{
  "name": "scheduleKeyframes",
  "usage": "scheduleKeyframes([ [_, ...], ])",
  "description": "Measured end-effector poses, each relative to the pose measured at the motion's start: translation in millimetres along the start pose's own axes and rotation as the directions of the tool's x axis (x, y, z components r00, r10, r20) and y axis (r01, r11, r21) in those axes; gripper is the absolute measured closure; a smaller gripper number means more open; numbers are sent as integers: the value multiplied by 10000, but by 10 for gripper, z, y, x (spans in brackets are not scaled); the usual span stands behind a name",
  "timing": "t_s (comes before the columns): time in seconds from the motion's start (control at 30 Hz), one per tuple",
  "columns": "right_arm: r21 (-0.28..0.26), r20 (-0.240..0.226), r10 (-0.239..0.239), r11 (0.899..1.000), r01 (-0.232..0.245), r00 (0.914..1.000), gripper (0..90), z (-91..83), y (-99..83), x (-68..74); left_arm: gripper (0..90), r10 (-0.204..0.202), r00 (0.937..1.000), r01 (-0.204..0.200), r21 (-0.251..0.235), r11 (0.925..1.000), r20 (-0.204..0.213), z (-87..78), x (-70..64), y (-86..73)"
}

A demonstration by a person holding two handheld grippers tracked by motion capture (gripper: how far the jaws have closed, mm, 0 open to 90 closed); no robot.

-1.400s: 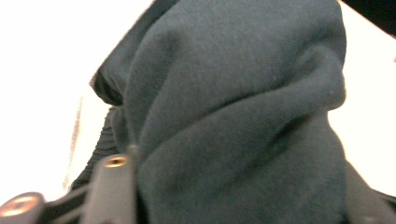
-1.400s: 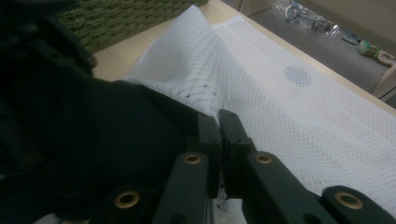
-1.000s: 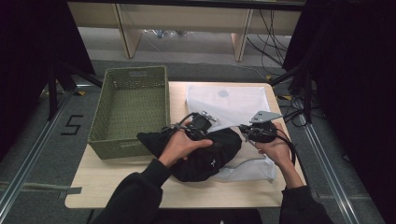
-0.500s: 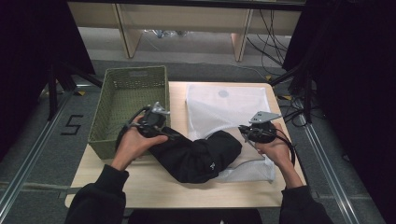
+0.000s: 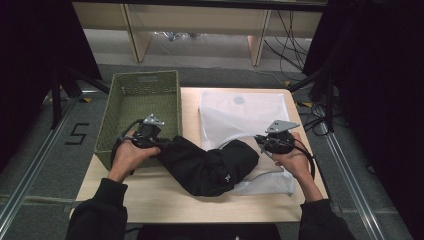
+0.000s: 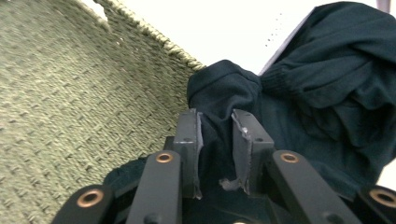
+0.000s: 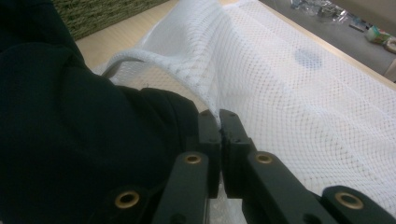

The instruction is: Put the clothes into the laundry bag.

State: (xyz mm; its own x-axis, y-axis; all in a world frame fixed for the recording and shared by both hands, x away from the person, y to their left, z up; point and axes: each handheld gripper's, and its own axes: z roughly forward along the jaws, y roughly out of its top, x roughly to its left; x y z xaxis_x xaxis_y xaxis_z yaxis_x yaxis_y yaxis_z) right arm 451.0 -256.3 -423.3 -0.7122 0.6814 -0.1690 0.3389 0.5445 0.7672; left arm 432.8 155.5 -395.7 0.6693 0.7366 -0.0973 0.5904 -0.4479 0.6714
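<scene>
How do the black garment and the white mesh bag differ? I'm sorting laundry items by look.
The black garment is opaque and bunched in thick folds; the mesh bag is see-through netting lying mostly flat. The garment stretches from the basket rim to the bag's mouth and is held by the left gripper; the bag is held by the right gripper. Both are soft fabric on the table.

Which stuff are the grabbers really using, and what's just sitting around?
Being used:
- black garment, pinched by the left gripper
- white mesh bag, its edge pinched by the right gripper
- green woven basket, right beside the left gripper

Just sitting around:
- cables on the floor behind the table
</scene>
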Motion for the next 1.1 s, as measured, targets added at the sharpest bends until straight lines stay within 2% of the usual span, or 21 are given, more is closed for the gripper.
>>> scheduleKeyframes([
  [0.1,3,-36,23,10000,-23,10000,894,-4,1,10,763,-134,9999,133,-405,9991,-16,-29,2,16],
  [0.13,-6,-52,42,10000,-42,10000,893,-6,3,7,867,-261,9996,265,-764,9967,66,-61,2,26],
  [0.2,7,0,136,9999,-136,9999,894,-7,3,-3,874,58,10000,-54,-640,9979,58,-92,-32,54],
  [0.27,-44,82,19,10000,-19,10000,894,-5,-1,-6,876,138,9998,-130,-658,9977,113,-102,-80,90],
  [0.33,14,31,166,9999,-166,9999,894,-6,0,2,878,235,9994,-206,-1091,9938,255,-140,-148,145],
  [0.4,4,-9,80,10000,-80,10000,894,-4,-3,-7,878,640,9967,-566,-1402,9885,491,-169,-323,219],
  [0.47,-12,-17,101,9999,-101,9999,893,-10,-4,-13,879,1020,9886,-800,-1880,9789,1105,-160,-574,308],
  [0.53,-30,101,59,10000,-58,9999,894,-13,-5,-23,879,1551,9761,-1182,-2264,9668,1523,-91,-868,421],
  [0.57,0,9,150,9999,-150,9999,894,-10,-8,-16,879,1725,9691,-1300,-2293,9646,1763,-45,-966,459],
  [0.67,-29,11,226,9997,-226,9997,894,-19,-5,-5,878,2417,9381,-1887,-2189,9573,2482,237,-1292,565],
  [0.7,-18,20,234,9997,-234,9997,894,-22,-5,-5,877,2396,9358,-1874,-2109,9594,2586,350,-1378,579],
  [0.73,1,14,289,9996,-289,9996,894,-26,-4,-2,877,2456,9276,-1962,-1923,9615,2816,500,-1454,592],
  [0.8,-60,50,169,9998,-168,9998,894,-25,-10,-7,873,2418,9239,-1956,-1770,9646,2965,728,-1548,583],
  [0.83,-58,37,192,9998,-192,9998,894,-26,-9,-8,868,2467,9188,-2069,-1564,9658,3081,859,-1589,561],
  [0.87,-56,-3,127,9999,-127,9999,894,-23,-11,-18,862,2409,9174,-2124,-1220,9695,3169,1001,-1632,517],
  [0.9,-10,-5,178,9998,-178,9998,894,-21,-18,-8,842,2502,9151,-2259,-1118,9677,3163,1081,-1647,487],
  [0.93,4,-53,152,9999,-152,9999,894,-22,-21,-6,806,2394,9136,-2164,-1053,9706,3288,1135,-1660,459],
  [1.0,-15,3,46,10000,-46,10000,894,-23,-21,-8,713,2666,9056,-2468,-1014,9637,3298,1112,-1651,432],
  [1.03,-29,39,-7,10000,7,10000,894,-14,-25,-8,637,2748,9085,-2481,-1227,9609,3149,1030,-1644,426],
  [1.1,-11,-77,-23,10000,23,10000,894,-7,-27,0,482,2862,9211,-2450,-1781,9530,2641,838,-1598,427],
])
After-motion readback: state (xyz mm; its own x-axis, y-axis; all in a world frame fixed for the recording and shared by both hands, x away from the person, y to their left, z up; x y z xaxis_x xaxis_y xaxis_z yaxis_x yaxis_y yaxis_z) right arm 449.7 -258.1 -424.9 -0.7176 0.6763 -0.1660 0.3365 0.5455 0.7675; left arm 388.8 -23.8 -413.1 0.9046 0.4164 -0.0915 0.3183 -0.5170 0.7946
